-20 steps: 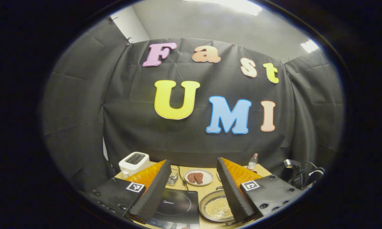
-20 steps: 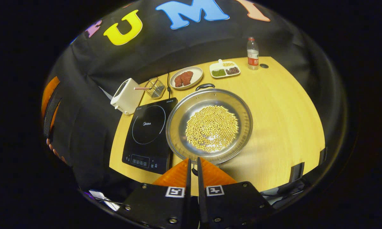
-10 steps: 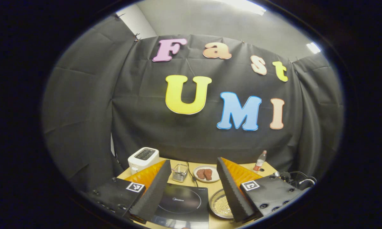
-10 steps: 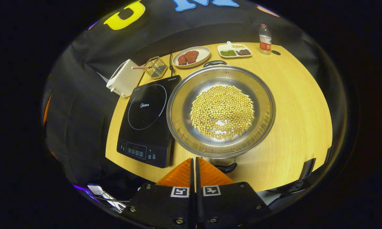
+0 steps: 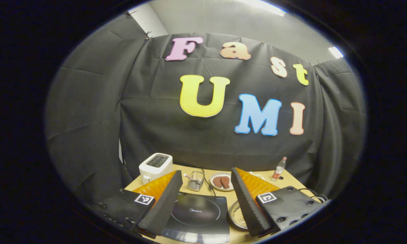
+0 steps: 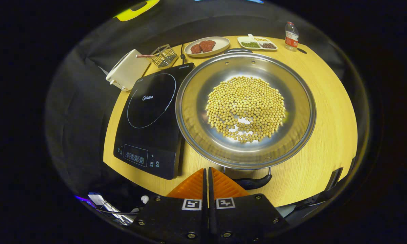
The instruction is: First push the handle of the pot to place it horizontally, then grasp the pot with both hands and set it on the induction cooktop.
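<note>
Two grippers: one rides under each camera, fingers showing at 6 o'clock of its own view.
Right gripper (image 6: 206, 176): jaws pressed together with nothing between them; the tips sit just beside the pot's near handle, and contact cannot be told.
Left gripper (image 5: 206, 196): jaws spread wide, holding nothing, raised above the table and aimed at the booth wall.
Pot (image 6: 190, 112): wide shallow steel pan resting on the wooden table (image 6: 328, 112), at the centre of the right gripper view; in the left gripper view its rim peeks out at 5 o'clock, between the fingers.
Pot contents: a heap of pale yellow beans (image 6: 245, 106) in the middle of the pan.
Pot handles: near handle (image 6: 254, 182) at 6 o'clock of the pot, far handle (image 6: 237, 50) at 12 o'clock.
Induction cooktop (image 6: 149, 118): black slab at 9 o'clock of the pot, just beside it, with the pot's rim overhanging its edge.
Toaster (image 6: 125, 69): white, at 10 o'clock of the cooktop.
Wire basket (image 6: 164, 56): at 12 o'clock of the cooktop, something pink-tipped sticking out.
Meat plate (image 6: 207, 46): at 11 o'clock of the pot, two reddish pieces on it.
Divided dish (image 6: 257, 43): at 12 o'clock of the pot, green and dark fillings.
Bottle (image 6: 291, 32): upright at 1 o'clock of the pot, near the table's far edge.
</note>
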Motion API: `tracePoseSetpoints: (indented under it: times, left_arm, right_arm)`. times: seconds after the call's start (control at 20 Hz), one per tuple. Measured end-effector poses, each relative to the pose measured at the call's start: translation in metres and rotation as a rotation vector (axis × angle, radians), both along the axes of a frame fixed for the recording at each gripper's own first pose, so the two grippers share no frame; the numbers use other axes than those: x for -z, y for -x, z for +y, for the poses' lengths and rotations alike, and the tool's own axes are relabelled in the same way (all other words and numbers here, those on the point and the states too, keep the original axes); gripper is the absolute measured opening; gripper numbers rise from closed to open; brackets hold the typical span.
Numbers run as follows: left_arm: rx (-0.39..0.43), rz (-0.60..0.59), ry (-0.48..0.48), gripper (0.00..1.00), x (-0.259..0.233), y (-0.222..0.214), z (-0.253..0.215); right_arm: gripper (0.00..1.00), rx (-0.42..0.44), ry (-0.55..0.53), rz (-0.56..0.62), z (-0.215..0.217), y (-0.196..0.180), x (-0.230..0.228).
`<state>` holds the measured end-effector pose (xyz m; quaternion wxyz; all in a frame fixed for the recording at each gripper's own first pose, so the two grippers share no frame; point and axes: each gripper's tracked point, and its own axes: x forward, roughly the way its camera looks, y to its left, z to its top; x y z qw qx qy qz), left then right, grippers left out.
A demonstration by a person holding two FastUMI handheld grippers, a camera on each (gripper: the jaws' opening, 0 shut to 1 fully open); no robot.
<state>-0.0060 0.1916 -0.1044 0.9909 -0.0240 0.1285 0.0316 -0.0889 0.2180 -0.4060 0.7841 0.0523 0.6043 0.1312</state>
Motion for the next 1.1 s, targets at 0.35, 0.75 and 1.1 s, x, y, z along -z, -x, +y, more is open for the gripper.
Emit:
tracePoseSetpoints:
  times: [0.35, 0.75, 1.1]
  left_arm:
    - [0.045, 0.004, 0.006, 0.95, 0.002, -0.006, -0.006]
    - [0.063, 0.01, -0.022, 0.93, -0.001, -0.002, -0.036]
    - [0.068, 0.025, -0.011, 0.91, 0.005, -0.006, -0.081]
  right_arm:
    - [0.01, 0.111, -0.038, 0.021, -0.001, -0.004, 0.014]
    - [0.0, 0.171, -0.117, 0.04, -0.014, -0.003, 0.017]
    - [0.0, 0.163, -0.126, 0.05, -0.051, -0.004, 0.018]
